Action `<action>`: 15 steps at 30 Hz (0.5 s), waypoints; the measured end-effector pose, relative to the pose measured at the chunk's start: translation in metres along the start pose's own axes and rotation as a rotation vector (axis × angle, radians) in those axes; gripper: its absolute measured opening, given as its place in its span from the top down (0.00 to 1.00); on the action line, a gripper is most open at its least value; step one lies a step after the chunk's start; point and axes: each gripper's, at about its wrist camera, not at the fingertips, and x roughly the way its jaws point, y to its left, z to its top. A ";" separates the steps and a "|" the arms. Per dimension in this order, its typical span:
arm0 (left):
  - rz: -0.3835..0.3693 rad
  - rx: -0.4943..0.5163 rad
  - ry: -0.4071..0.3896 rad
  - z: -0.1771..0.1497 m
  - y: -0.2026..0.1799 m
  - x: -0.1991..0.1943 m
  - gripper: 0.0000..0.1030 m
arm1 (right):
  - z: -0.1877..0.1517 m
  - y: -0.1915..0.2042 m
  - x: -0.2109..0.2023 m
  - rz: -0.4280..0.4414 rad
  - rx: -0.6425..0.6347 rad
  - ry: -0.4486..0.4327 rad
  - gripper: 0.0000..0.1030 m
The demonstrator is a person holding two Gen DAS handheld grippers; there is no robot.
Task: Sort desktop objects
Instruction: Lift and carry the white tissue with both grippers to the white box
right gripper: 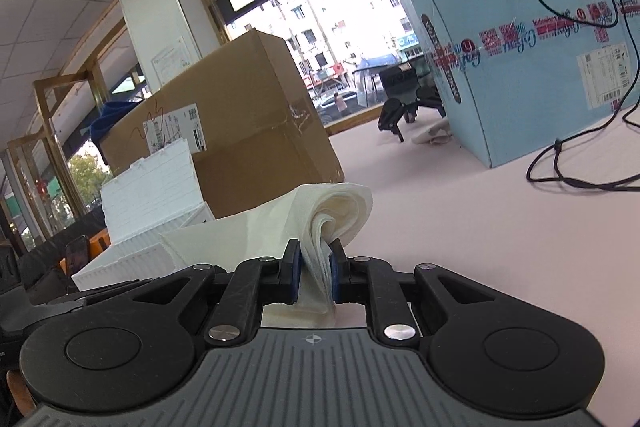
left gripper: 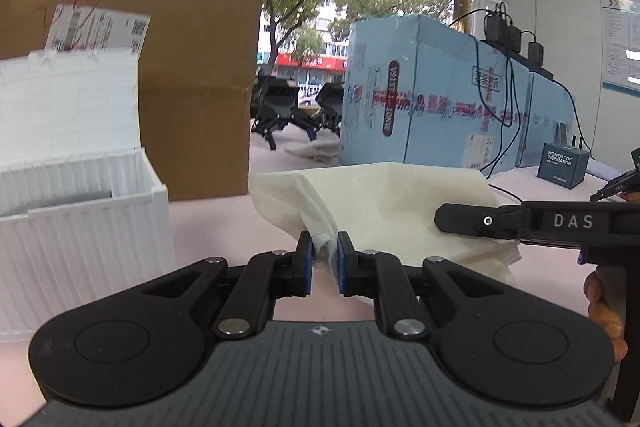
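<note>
A stack of white paper napkins [left gripper: 384, 203] lies on the pale pink table, held at two edges. My left gripper [left gripper: 325, 247] is shut on its near left corner, the sheets pinched between the blue pads. My right gripper [right gripper: 314, 259] is shut on another edge of the napkins [right gripper: 320, 211], which curl up and fold over past its fingers. In the left wrist view the right gripper's black body [left gripper: 532, 223] reaches in from the right over the stack. A white ribbed plastic box [left gripper: 80, 223] with its lid raised stands open at the left.
A brown cardboard box [left gripper: 192, 87] stands behind the white box [right gripper: 152, 203]. A large light blue carton [left gripper: 440, 99] with black cables [right gripper: 568, 179] trailing from it stands at the back right. Black gripper devices [left gripper: 296, 111] lie between the cartons. A small dark box [left gripper: 562, 165] sits far right.
</note>
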 end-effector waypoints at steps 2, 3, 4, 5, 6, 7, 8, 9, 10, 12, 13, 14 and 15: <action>0.021 0.025 -0.033 0.008 -0.004 -0.007 0.90 | 0.000 0.004 -0.004 0.007 -0.029 -0.030 0.87; 0.024 0.024 -0.037 0.014 -0.004 -0.011 0.90 | 0.001 0.006 -0.006 0.011 -0.044 -0.045 0.87; 0.017 0.006 -0.030 0.020 -0.001 -0.017 0.90 | 0.001 0.008 -0.007 0.014 -0.059 -0.060 0.87; 0.012 -0.005 -0.023 0.027 0.002 -0.022 0.90 | 0.004 0.014 -0.008 0.023 -0.062 -0.069 0.87; 0.011 -0.014 -0.019 0.035 0.007 -0.029 0.90 | 0.007 0.021 -0.011 0.033 -0.063 -0.080 0.87; 0.010 -0.031 -0.018 0.044 0.014 -0.036 0.90 | 0.011 0.029 -0.012 0.051 -0.062 -0.102 0.87; 0.003 -0.049 -0.016 0.052 0.023 -0.044 0.90 | 0.015 0.037 -0.013 0.078 -0.059 -0.123 0.87; -0.002 -0.067 -0.015 0.061 0.032 -0.051 0.90 | 0.020 0.048 -0.013 0.109 -0.060 -0.143 0.87; -0.003 -0.082 -0.015 0.070 0.042 -0.059 0.90 | 0.025 0.058 -0.013 0.139 -0.060 -0.163 0.89; 0.010 -0.094 -0.027 0.087 0.062 -0.076 0.90 | 0.037 0.083 -0.005 0.200 -0.066 -0.181 0.89; 0.025 -0.098 -0.036 0.096 0.071 -0.085 0.90 | 0.044 0.095 -0.001 0.231 -0.069 -0.189 0.89; 0.039 -0.096 -0.036 0.104 0.081 -0.092 0.90 | 0.050 0.107 0.004 0.262 -0.072 -0.197 0.89; 0.050 -0.098 -0.029 0.112 0.091 -0.099 0.89 | 0.057 0.120 0.011 0.289 -0.072 -0.196 0.89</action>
